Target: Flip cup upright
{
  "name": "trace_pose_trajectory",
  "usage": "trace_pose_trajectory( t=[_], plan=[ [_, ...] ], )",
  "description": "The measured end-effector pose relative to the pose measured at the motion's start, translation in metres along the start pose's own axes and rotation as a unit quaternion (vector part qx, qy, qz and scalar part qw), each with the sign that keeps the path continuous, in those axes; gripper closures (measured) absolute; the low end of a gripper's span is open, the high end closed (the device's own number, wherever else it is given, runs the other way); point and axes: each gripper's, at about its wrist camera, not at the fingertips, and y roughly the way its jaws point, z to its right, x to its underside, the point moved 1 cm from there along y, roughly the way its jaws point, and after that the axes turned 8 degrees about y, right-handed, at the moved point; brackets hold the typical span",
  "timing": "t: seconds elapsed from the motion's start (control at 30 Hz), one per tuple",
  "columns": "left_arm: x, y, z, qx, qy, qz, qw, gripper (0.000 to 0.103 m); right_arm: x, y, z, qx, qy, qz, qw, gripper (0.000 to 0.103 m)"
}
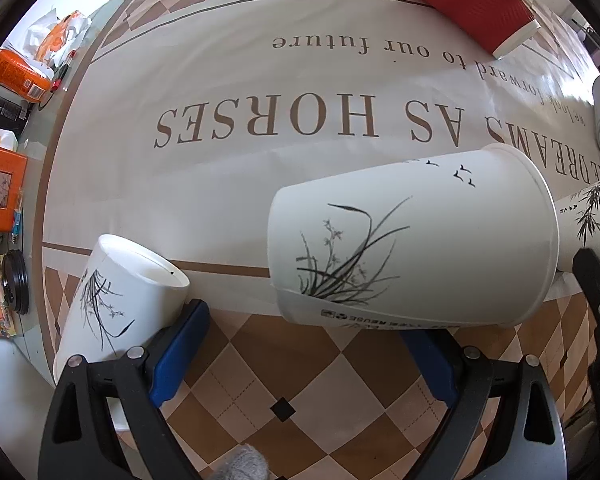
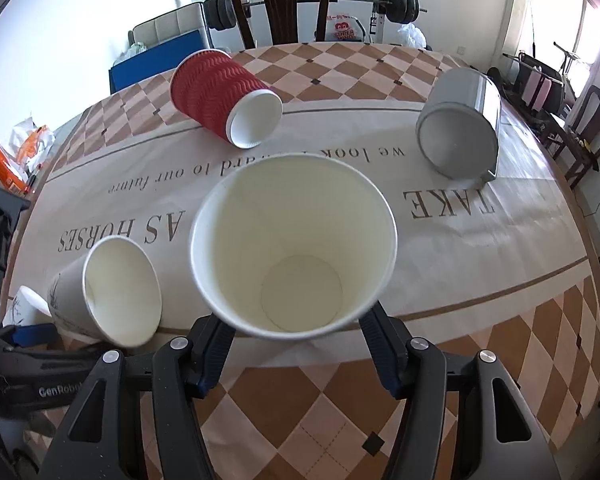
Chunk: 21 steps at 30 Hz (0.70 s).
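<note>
Checkered brown and cream cloth covers the table (image 2: 480, 364), with a white band of printed words across its middle. Behind it stand a dark chair (image 2: 280, 4) and a barbell rack (image 2: 380, 0).

In the right wrist view, the right gripper (image 2: 296, 344) is clamped on a white paper cup (image 2: 294, 248), its blue fingers (image 2: 214, 346) pressing both sides of the lower wall. This cup is tilted, its open mouth turned toward the camera (the round bottom shows inside).

A second white cup (image 1: 412, 240), printed with grass and birds, lies on its side just beside the first. The left gripper (image 1: 300, 360) is spread wide, one finger near this cup and the other touching a third white cup (image 1: 120, 300) that stands upside down.

Farther back, a red ribbed cup (image 2: 220, 98) and a grey cup (image 2: 458, 124) lie on their sides, well apart.
</note>
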Motion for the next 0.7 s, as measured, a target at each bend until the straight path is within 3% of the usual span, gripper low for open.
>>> trace_pose_trajectory(
  t=[0.23, 0.43, 0.6, 0.7],
  plan=[
    [0.011, -0.024, 0.000, 0.012, 0.011, 0.006, 0.9998, 0.007, 0.006, -0.013, -0.004, 0.005, -0.013, -0.011, 1.000, 0.023],
    [0.029, -0.065, 0.006, 0.029, 0.029, 0.033, 0.9986, 0.007, 0.013, -0.054, 0.011, 0.030, 0.002, -0.026, 0.999, 0.012],
    [0.042, -0.131, 0.012, 0.038, 0.042, 0.081, 0.9951, 0.006, 0.011, -0.104, 0.031, 0.084, 0.022, -0.034, 0.996, 0.001],
    [0.055, -0.182, 0.019, 0.043, 0.052, 0.127, 0.9896, 0.000, 0.004, -0.143, 0.035, 0.097, 0.030, -0.038, 0.994, 0.001]
  ],
)
